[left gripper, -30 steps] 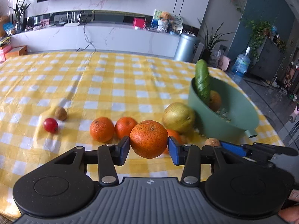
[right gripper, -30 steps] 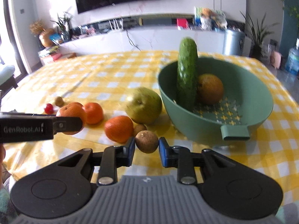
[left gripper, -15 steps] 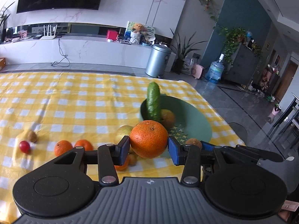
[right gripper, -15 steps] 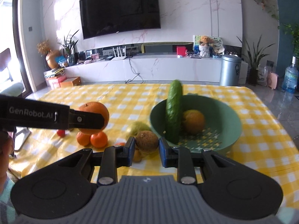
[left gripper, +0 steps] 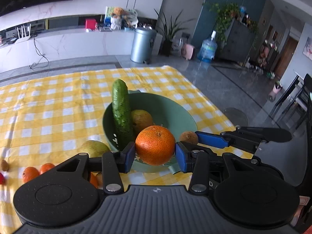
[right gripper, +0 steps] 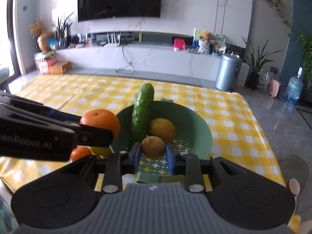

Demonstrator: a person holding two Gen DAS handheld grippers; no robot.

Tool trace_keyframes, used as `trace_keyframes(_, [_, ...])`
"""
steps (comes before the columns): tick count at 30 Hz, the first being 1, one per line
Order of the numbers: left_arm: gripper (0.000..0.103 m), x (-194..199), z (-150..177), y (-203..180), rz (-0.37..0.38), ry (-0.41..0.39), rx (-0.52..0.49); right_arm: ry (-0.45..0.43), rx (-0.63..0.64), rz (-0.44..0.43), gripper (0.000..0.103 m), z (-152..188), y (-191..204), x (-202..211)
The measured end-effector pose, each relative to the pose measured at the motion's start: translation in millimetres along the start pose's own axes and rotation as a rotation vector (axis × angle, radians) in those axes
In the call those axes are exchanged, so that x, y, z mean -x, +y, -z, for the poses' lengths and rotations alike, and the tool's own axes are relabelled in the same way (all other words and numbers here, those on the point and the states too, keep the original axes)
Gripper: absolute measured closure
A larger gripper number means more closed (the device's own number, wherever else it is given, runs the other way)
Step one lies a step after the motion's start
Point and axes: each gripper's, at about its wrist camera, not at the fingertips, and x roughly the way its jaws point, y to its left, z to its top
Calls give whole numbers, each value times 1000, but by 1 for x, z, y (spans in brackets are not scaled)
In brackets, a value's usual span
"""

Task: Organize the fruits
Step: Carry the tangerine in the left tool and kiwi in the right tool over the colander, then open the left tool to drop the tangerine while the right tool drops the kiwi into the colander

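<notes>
Left gripper (left gripper: 155,154): jaws clamped on orange (left gripper: 155,145), held above near rim of green bowl (left gripper: 181,117). Loose oranges (left gripper: 30,173) on yellow checked tablecloth (left gripper: 58,105), 8 o'clock from bowl. Cucumber (left gripper: 121,115) leans upright inside bowl, 10 o'clock side; yellow-brown fruit (left gripper: 142,118) beside it. Right gripper (right gripper: 153,155): jaws clamped on small brown fruit (right gripper: 153,147), above bowl's near edge, 6 o'clock.

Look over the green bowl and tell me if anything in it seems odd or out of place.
The cucumber stands out: a vegetable among fruit. It props nearly upright against the green bowl wall, its tip above the rim, beside a yellowish fruit. Nothing looks spilled or damaged.
</notes>
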Motion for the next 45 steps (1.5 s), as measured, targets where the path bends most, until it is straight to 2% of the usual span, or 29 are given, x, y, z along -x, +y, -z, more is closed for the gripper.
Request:
trace_keyframes(6, [53, -23, -5, -7, 7, 54, -48, 81, 66, 4, 79, -8, -12, -23])
trace_keyframes(10, [53, -37, -8, -5, -7, 92, -61, 135, 70, -24, 79, -9, -20, -38])
trace_keyframes(27, [53, -81, -6, 20, -25, 213, -40, 303, 157, -82, 79, -11, -18, -89])
trace_keyframes(39, [53, -79, -6, 22, -24, 211, -39, 316, 160, -77, 78, -12, -17, -89])
trace_keyframes(41, [50, -78, -6, 21, -28, 208, -40, 314, 159, -70, 75, -12, -16, -87])
trace_keyframes(43, [48, -74, -6, 21, -33, 198, -42, 308, 158, -62, 65, -12, -16, -84])
trace_keyframes(45, [46, -68, -7, 19, -29, 181, -45, 300, 157, -60, 65, -13, -16, -80])
